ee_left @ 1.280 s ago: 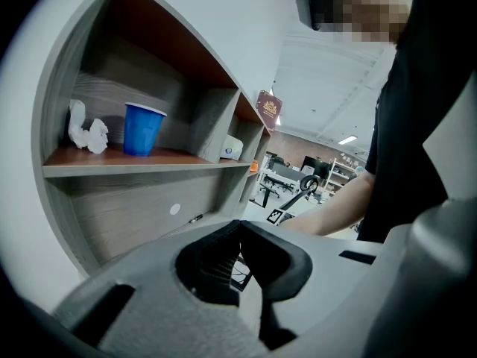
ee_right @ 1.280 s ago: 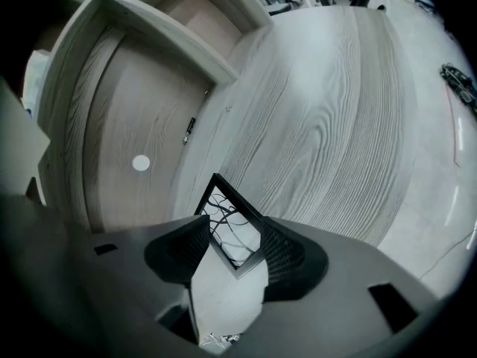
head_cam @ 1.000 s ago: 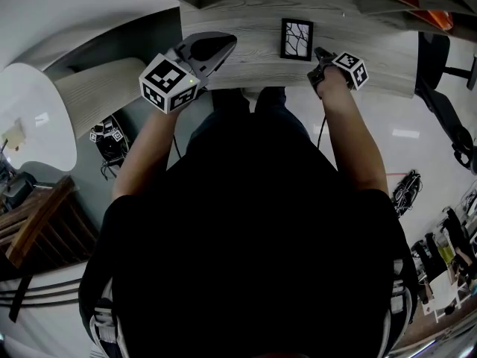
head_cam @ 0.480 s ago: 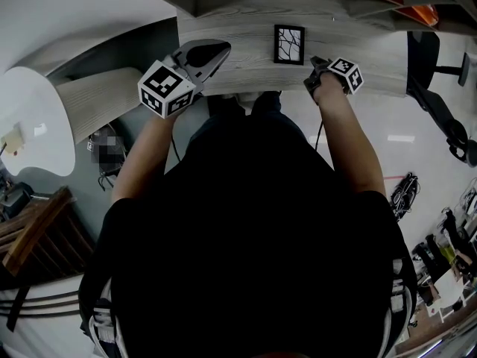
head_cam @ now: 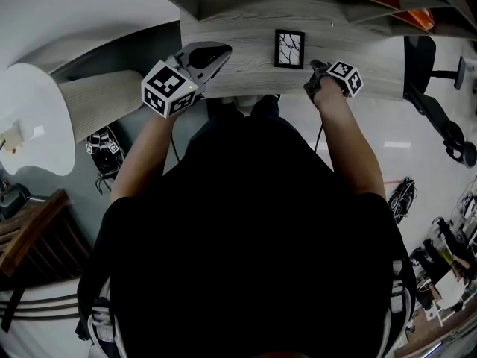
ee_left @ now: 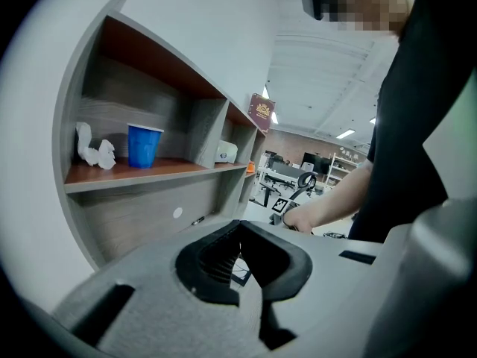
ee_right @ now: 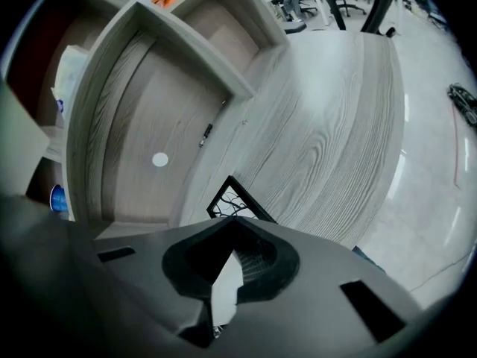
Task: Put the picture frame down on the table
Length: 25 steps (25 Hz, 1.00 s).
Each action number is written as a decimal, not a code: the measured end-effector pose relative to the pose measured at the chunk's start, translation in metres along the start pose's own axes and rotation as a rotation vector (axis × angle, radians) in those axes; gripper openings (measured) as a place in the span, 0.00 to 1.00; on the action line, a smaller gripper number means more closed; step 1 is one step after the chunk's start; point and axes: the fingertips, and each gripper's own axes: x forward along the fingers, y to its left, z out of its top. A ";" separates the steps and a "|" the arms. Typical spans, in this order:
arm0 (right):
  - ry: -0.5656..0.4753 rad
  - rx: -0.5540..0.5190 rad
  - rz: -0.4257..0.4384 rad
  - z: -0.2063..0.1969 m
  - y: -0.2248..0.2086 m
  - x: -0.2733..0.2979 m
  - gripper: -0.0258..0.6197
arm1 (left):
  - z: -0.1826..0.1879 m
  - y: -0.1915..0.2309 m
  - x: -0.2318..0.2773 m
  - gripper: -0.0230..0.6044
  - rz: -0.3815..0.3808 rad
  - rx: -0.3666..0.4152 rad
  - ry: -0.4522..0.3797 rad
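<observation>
On the grey wood-grain table (head_cam: 238, 32), seen from the head view, the picture frame (head_cam: 289, 48) lies flat with its branch-patterned face up, close to the back wall of the shelf unit. By my reading the task is as good as done. The right gripper (head_cam: 313, 66) hangs just beside the frame's right edge without touching it, the natural spot for the gripper that did the laying down. The left gripper (head_cam: 221, 51) rests well off to the frame's left, over the table's near edge, and seems to have no part in this step. Looking along the left gripper (ee_left: 239, 224) from its own view, the jaws meet at the tips with nothing pinched between them. It is pointed past the shelf (ee_left: 149, 171), where a blue cup (ee_left: 144, 145) stands, and the person's other forearm reaches in from the right. From the right gripper view, the right gripper (ee_right: 235, 221) has its jaws pressed together and empty too. The picture frame (ee_right: 229, 198) shows just beyond the tips, flat against the table (ee_right: 328, 140) and clear of the jaws. With the frame resting on its back it looks stable and in no danger of tipping, so pulling the gripper away should call for no special care.
</observation>
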 end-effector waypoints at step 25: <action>-0.381 -0.730 0.220 -0.001 0.159 -0.087 0.05 | 0.021 -0.011 -0.002 0.07 -0.065 0.087 -0.035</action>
